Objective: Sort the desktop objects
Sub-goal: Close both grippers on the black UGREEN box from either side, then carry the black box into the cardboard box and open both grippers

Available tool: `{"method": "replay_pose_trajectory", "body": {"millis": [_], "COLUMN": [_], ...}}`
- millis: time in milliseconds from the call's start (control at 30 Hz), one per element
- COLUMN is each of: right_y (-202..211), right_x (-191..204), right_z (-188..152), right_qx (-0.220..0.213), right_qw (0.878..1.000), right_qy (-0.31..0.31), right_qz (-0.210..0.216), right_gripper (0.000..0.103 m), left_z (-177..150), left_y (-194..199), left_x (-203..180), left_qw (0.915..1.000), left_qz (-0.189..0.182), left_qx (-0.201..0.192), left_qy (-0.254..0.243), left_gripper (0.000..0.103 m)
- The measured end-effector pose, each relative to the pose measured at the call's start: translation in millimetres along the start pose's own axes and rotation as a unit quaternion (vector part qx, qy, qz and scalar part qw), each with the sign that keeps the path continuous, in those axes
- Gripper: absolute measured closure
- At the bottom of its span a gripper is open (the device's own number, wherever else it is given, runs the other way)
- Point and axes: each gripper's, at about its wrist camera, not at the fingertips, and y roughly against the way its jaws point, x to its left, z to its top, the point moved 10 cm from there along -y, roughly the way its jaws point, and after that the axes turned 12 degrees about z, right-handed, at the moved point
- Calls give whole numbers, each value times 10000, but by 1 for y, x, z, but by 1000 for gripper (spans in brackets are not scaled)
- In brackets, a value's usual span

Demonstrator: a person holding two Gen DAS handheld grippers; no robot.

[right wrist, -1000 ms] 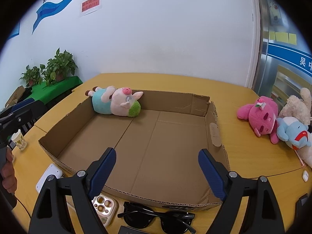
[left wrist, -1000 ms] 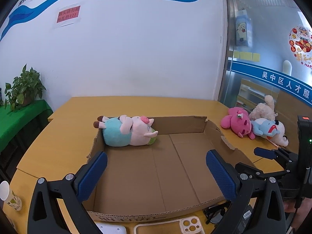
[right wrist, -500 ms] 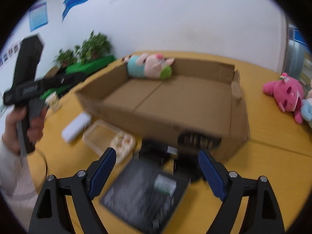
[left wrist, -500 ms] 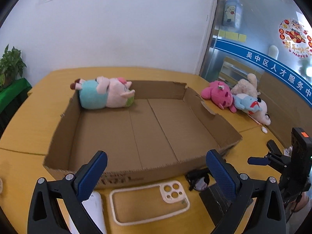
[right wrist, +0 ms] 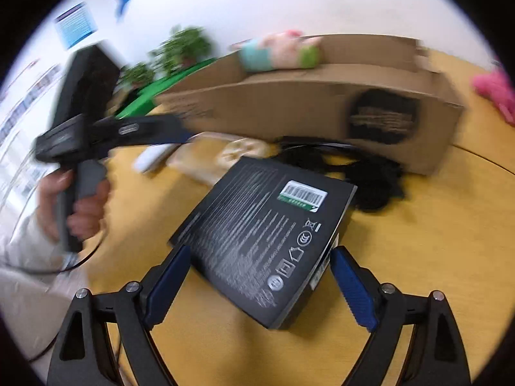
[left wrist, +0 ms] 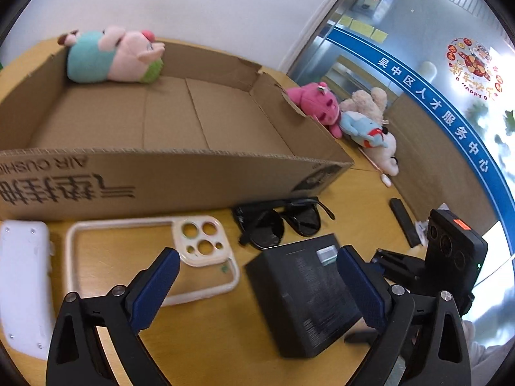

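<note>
A black box [right wrist: 267,234] with a barcode label lies flat on the yellow table; it also shows in the left wrist view [left wrist: 305,292]. My right gripper [right wrist: 257,284] is open, its fingers either side of the box's near end. My left gripper [left wrist: 257,286] is open above the table, between a clear phone case [left wrist: 151,257] and the box. Black sunglasses [left wrist: 280,222] lie by the cardboard tray [left wrist: 161,177]. A pig plush [left wrist: 112,54] lies in the tray's far corner.
A white device [left wrist: 22,286] lies at the left. A pink plush [left wrist: 315,103], a blue plush [left wrist: 363,128] and a beige plush [left wrist: 367,103] lie right of the tray. A black bar [left wrist: 404,222] lies further right.
Both grippers have come down and back from over the tray to the items in front of it. The right gripper now straddles the black box.
</note>
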Motion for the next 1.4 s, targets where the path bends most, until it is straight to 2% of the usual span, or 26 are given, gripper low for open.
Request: {"method": "replay_pose_trajectory", "body": {"millis": [33, 200, 267, 333, 367, 433, 533, 700, 833, 1000, 1200, 1400], "right_y": [-1, 1, -5, -17, -21, -27, -28, -18, 3, 28, 63, 90], "right_x": [10, 3, 7, 12, 12, 8, 9, 18, 33, 45, 54, 45], "right_z": [-1, -9, -10, -13, -14, -14, -13, 1, 36, 105, 198, 296], "right_qx": [-6, -5, 17, 172, 226, 235, 149, -85, -467, -808, -1212, -1336], "right_qw": [9998, 10000, 10000, 9996, 9993, 9987, 9987, 9971, 9940, 9832, 9641, 9487], "right_qy": [127, 9, 4, 200, 255, 273, 268, 449, 701, 1322, 2023, 2511], "right_qz": [133, 0, 84, -51, -148, -359, -417, -611, -704, -960, -1224, -1380], "right_gripper": [13, 13, 13, 13, 13, 12, 14, 16, 16, 16, 16, 16], "left_z": [-3, -20, -29, -38, -42, -41, -39, -17, 19, 90, 190, 285], "left_y": [-2, -13, -19, -27, -30, -29, -25, -4, 27, 65, 109, 130], "left_x": [-1, -11, -18, -24, -25, -24, -26, -34, -39, -45, -53, -54], "left_qw": [10000, 9990, 9980, 9962, 9957, 9968, 9977, 9997, 9992, 9935, 9795, 9689], "left_qz": [-44, -220, -350, -438, -415, -381, -255, 29, 38, 97, 181, 336], "left_qx": [55, 377, 535, 749, 826, 704, 626, 188, -343, -1040, -1862, -2309], "left_qy": [35, 22, -16, -31, -12, 66, -4, -160, -205, -457, -746, -819], "left_gripper": [6, 12, 24, 35, 34, 34, 37, 37, 37, 37, 37, 37]}}
